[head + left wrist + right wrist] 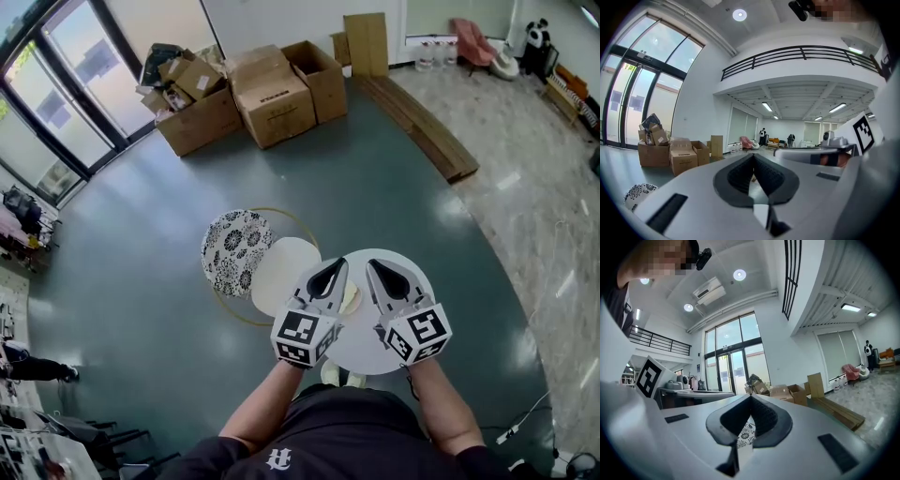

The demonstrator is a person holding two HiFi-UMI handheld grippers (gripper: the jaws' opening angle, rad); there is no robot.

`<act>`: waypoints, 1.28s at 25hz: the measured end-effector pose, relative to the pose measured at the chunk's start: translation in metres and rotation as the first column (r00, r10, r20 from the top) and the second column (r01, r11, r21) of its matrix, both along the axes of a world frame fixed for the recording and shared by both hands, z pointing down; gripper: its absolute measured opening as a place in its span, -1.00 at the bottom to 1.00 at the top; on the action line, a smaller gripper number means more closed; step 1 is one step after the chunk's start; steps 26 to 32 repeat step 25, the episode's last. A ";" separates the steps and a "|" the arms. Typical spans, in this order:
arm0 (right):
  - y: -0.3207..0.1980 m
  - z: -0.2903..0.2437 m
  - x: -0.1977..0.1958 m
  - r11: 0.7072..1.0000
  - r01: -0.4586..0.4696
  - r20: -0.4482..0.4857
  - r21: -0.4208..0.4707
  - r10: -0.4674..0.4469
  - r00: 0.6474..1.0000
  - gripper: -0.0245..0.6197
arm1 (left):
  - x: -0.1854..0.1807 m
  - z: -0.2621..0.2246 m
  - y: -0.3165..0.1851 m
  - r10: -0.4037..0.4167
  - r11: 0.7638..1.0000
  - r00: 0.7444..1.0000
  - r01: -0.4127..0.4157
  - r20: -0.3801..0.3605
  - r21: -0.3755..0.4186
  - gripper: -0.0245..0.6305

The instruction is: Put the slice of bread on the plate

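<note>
A pale slice of bread [351, 299] lies on the round white table [394, 352], partly hidden between my two grippers. To its left sits a plain white plate [281, 274], and beyond that a black-and-white patterned plate [234, 251]. Both grippers are held up above the table, pointing level across the room. The left gripper [336, 267] [753, 158] is shut with nothing between its jaws. Beside it, the right gripper [373, 266] [750, 398] also has its tips together and holds nothing. The patterned plate [746, 433] shows below the right jaws and again as the patterned plate [640, 193] at the left gripper view's lower left.
A thin gold ring [281, 214] curves round the plates. Open cardboard boxes [253, 94] stand on the green floor ahead, with long wooden boards [417, 127] to their right. Glass doors [56, 103] are at the left. The person's torso fills the bottom edge.
</note>
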State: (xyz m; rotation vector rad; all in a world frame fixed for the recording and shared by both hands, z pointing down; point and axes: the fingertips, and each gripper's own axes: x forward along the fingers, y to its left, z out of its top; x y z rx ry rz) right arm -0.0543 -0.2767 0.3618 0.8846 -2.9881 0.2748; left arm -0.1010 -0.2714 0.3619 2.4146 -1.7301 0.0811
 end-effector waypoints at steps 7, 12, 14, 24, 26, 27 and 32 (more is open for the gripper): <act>0.006 -0.008 0.003 1.000 0.005 -0.012 0.018 -0.005 1.000 -0.90 | 0.004 -0.007 0.010 -0.013 1.000 1.000 0.012 0.007 0.013 -0.91; 0.013 -0.011 0.006 0.999 0.005 -0.010 0.033 -0.005 1.000 -0.91 | 0.010 -0.010 0.017 -0.013 1.000 1.000 0.012 0.019 0.023 -0.91; 0.014 -0.014 0.007 0.999 0.004 -0.010 0.038 -0.004 1.000 -0.91 | 0.011 -0.013 0.020 -0.011 1.000 1.000 0.011 0.024 0.027 -0.91; 0.021 -0.016 0.005 0.999 0.013 -0.015 0.048 -0.012 1.000 -0.91 | 0.011 -0.013 0.027 -0.018 1.000 0.999 0.018 0.029 0.024 -0.91; 0.022 -0.016 0.005 0.999 0.014 -0.016 0.049 -0.013 1.000 -0.90 | 0.011 -0.012 0.028 -0.019 1.000 0.999 0.018 0.029 0.024 -0.91; 0.022 -0.016 0.005 0.999 0.014 -0.016 0.049 -0.013 1.000 -0.90 | 0.011 -0.012 0.028 -0.019 1.000 0.999 0.018 0.029 0.024 -0.91; 0.022 -0.016 0.005 0.999 0.014 -0.016 0.049 -0.013 1.000 -0.90 | 0.011 -0.012 0.028 -0.019 1.000 0.999 0.018 0.029 0.024 -0.91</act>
